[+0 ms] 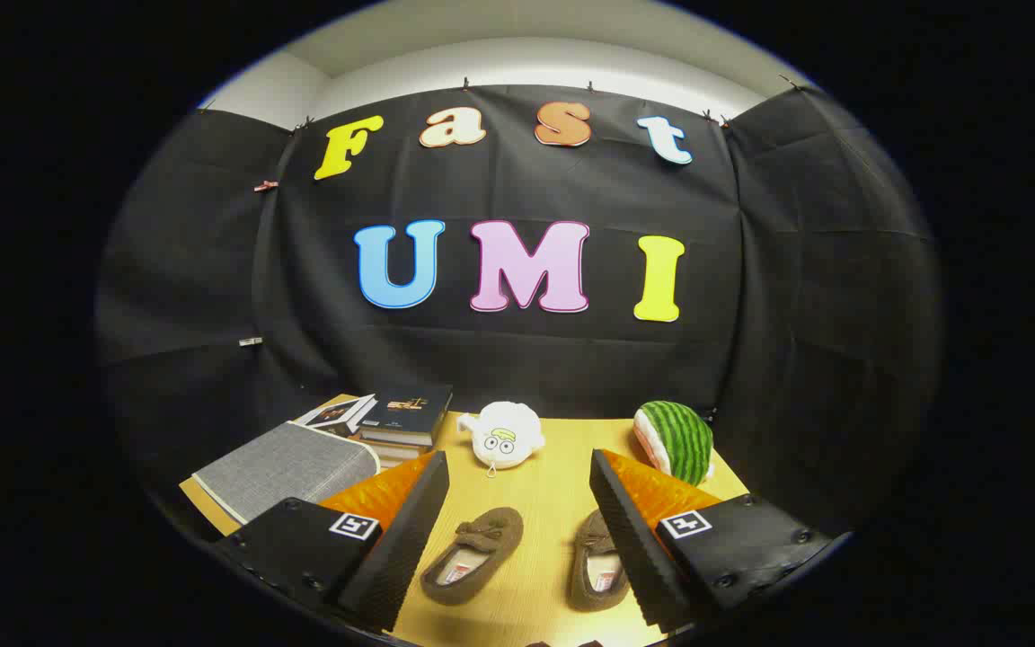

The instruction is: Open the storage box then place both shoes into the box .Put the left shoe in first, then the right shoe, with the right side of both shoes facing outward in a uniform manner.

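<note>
Two brown moccasin shoes lie on the wooden table [544,494] between my fingers. The left one [473,555] sits closer to my left finger, toe pointing up and to the right. The right one [597,562] lies partly behind my right finger [630,544]. A grey fabric storage box [288,467] with its lid down stands beyond my left finger [401,544]. My gripper [517,550] hangs above the table, open wide, holding nothing.
A stack of books [401,418] sits behind the grey box. A white plush toy [504,436] lies at the back middle of the table, and a watermelon-slice plush [677,440] at the back right. Black cloth walls close the booth.
</note>
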`<state>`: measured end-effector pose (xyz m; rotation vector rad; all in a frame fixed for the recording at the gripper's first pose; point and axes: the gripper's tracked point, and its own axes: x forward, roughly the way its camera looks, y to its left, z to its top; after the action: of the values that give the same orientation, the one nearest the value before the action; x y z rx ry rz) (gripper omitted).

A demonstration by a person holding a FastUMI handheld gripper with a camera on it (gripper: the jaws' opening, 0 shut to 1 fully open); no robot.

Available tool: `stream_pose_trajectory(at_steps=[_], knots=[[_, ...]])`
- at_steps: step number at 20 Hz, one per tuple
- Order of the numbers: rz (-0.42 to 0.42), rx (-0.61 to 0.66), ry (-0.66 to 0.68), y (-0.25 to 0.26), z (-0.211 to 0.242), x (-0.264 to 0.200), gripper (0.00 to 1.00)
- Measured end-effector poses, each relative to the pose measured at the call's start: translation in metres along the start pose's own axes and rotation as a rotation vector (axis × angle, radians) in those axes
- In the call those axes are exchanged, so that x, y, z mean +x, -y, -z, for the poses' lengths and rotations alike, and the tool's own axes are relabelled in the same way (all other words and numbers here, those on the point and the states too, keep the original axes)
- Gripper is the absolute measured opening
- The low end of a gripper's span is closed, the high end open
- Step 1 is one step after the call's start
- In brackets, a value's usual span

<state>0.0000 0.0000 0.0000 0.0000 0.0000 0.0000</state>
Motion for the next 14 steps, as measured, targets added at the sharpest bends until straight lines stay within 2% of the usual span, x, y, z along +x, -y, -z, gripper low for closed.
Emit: stream_pose_trajectory(at_steps=[5, 14], knots=[[-0.037, 0.001, -0.014, -0.011, 0.004, -0.001, 0.97], [-0.021, 0.019, -0.05, -0.005, 0.013, -0.005, 0.97]])
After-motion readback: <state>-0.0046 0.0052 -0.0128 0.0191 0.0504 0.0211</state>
